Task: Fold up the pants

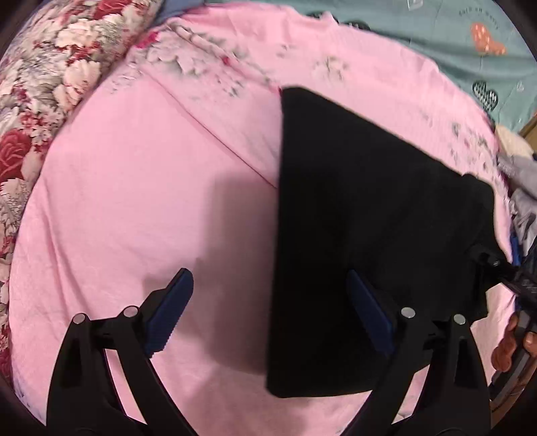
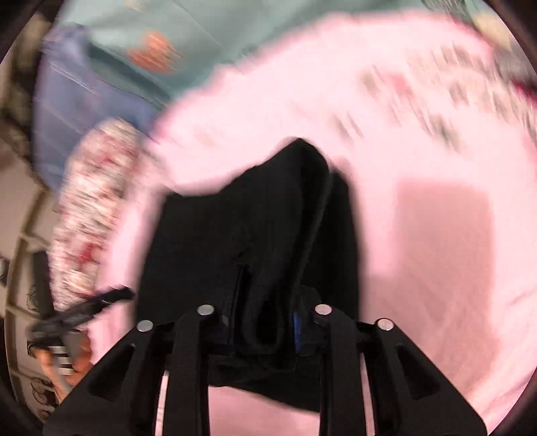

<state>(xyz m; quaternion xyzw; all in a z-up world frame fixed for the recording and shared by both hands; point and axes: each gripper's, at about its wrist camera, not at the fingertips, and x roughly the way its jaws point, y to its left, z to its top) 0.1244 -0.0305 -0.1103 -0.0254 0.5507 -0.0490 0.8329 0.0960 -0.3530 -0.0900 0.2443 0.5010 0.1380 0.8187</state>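
Left wrist view: the left gripper [image 1: 268, 308] hangs above a pink sheet [image 1: 141, 187], its blue-padded jaws spread wide with nothing between them.
Pants: the black pants [image 1: 352, 208] lie folded into a flat dark slab on the sheet, right of centre in this view; the right finger [image 1: 367, 312] shows in front of the fabric, the left finger over bare pink.
Far corner of pants: the right-hand corner is lifted toward the right gripper [image 1: 496, 265], seen at the frame edge with the person's hand [image 1: 513, 342] below it.
Right wrist view: the right gripper [image 2: 265, 322] has its jaws drawn narrow on a bunched fold of the pants [image 2: 255, 228], which hang from the clamp and drape down onto the sheet [image 2: 436, 302]. Strong blur across this view.
Surface: a bed covered by the pink sheet, which carries a faded floral print [image 1: 201, 60] toward its far edge; a clear rectangular shadow [image 2: 443, 231] falls on it right of the pants.
Bedding around: a red and white floral quilt [image 1: 40, 87] is heaped along the left side; a teal cover [image 1: 453, 30] with an orange shape lies beyond the pink sheet; grey clothing [image 1: 520, 181] is piled at the right edge.
Room: a pale panelled surface [image 2: 20, 268] shows at the far left of the right wrist view, too blurred to identify.
Other hand: the left gripper [image 2: 84, 308] and the hand [image 2: 67, 362] holding it appear smeared at lower left.
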